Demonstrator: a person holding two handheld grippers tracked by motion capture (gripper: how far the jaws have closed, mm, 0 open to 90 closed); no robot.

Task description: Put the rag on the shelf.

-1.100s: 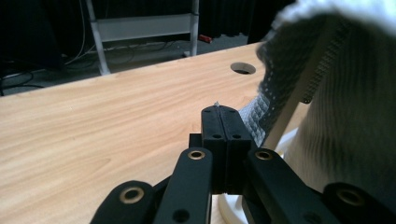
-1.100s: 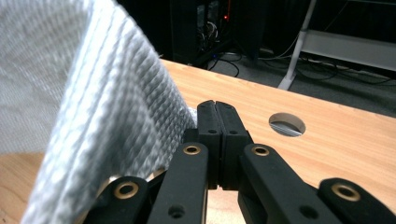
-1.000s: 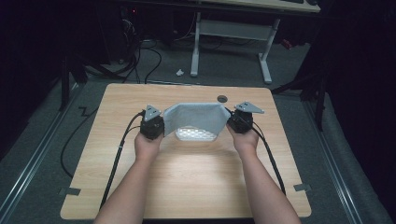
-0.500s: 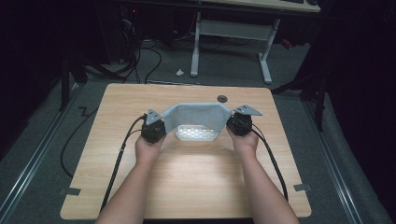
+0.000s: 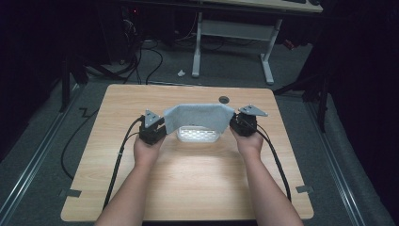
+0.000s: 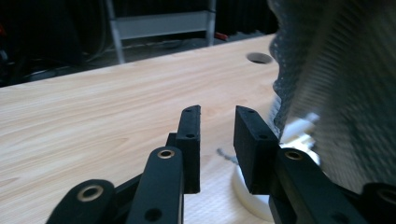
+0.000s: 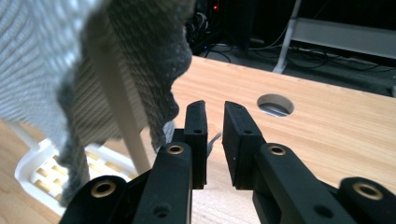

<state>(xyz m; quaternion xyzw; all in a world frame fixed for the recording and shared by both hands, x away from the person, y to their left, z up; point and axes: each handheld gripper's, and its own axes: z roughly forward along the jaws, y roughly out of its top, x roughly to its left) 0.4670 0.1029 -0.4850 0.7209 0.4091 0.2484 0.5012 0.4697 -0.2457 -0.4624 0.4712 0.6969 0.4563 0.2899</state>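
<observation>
1. A white slatted basket [image 5: 198,135] sits on the wooden table [image 5: 188,188], between the two grippers and a little toward the far half. Its contents cannot be made out; the openwork floor [image 7: 70,169] shows bare where it is visible in the right gripper view.
2. A grey knitted cloth [image 5: 197,116] is draped over the basket's far side and arches above it, stretched from one gripper to the other. Its weave is fine and ribbed, with a darker, rough edge [image 7: 163,70].
3. In the right gripper view a pale upright bar [image 7: 119,107] crosses in front of the cloth; what it belongs to is unclear.
4. The left gripper [image 6: 217,140] is at the cloth's left end. Its jaws stand apart with a clear gap and nothing between them; the cloth [image 6: 336,93] hangs just beside the right jaw, and the basket rim [image 6: 254,200] lies below.
5. The right gripper [image 7: 215,140] is at the cloth's right end. Its jaws stand slightly apart, pinching nothing; the cloth hangs just beside the left jaw.
6. A round hole [image 5: 224,99] in the table lies beyond the cloth.
7. A white-legged desk [image 5: 235,42] stands on the floor beyond the table, with cables [image 5: 146,56] nearby.
</observation>
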